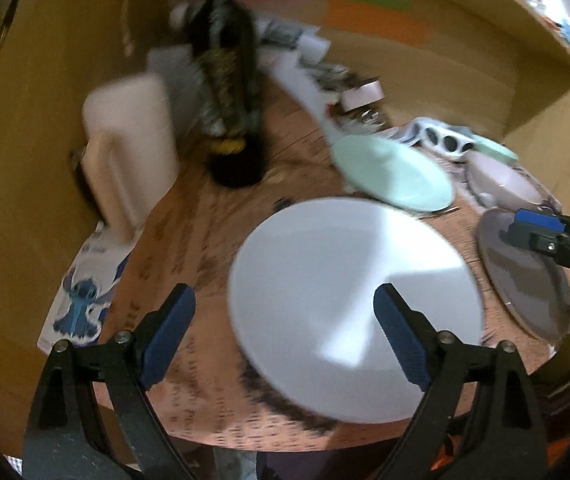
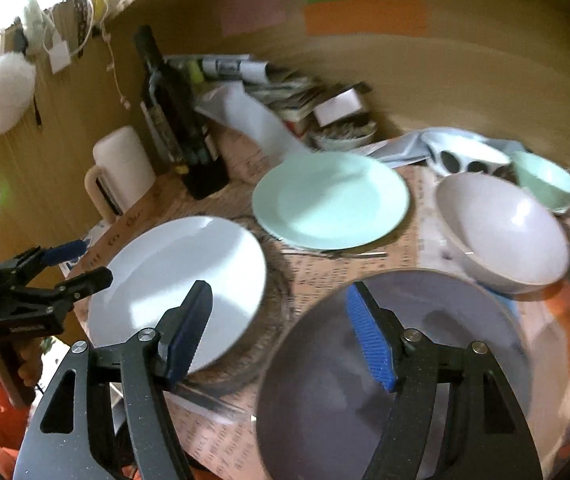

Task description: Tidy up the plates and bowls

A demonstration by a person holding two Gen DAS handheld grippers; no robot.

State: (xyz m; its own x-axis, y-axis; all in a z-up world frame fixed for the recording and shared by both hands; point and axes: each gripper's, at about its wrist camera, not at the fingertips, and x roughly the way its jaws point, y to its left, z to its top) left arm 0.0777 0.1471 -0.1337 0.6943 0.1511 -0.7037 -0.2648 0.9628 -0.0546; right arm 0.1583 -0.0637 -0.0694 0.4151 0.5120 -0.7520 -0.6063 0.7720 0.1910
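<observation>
White plate (image 1: 357, 312), round, lies flat on the newsprint-covered table (image 1: 189, 248) at its near left; your left gripper (image 1: 285, 344) hangs above it with fingers spread wide, holding nothing, one pad over bare table and one over the plate.

Grey plate (image 2: 425, 360), near right edge of the table; your right gripper (image 2: 281, 336) hovers over its left rim, fingers apart and empty. In the left wrist view that gripper's tip sits over the same grey plate (image 1: 525, 280).

Mint-green plate (image 2: 331, 200), behind and between the two nearer plates, apart from both.

Pale lilac bowl (image 2: 505, 228), upright, right of the green plate and just behind the grey one.

Mint-green bowl (image 2: 545, 180), smaller, just behind the lilac bowl at the far right.

Dark bottle (image 2: 173, 112), upright at the far left of the table, with a cream mug (image 2: 121, 168) just left of it.

Papers (image 2: 269, 80) and a small tape roll (image 2: 341, 108) heaped at the back against the wooden wall (image 2: 445, 72).

Stitch sticker (image 1: 81, 304), off the table's left edge.
</observation>
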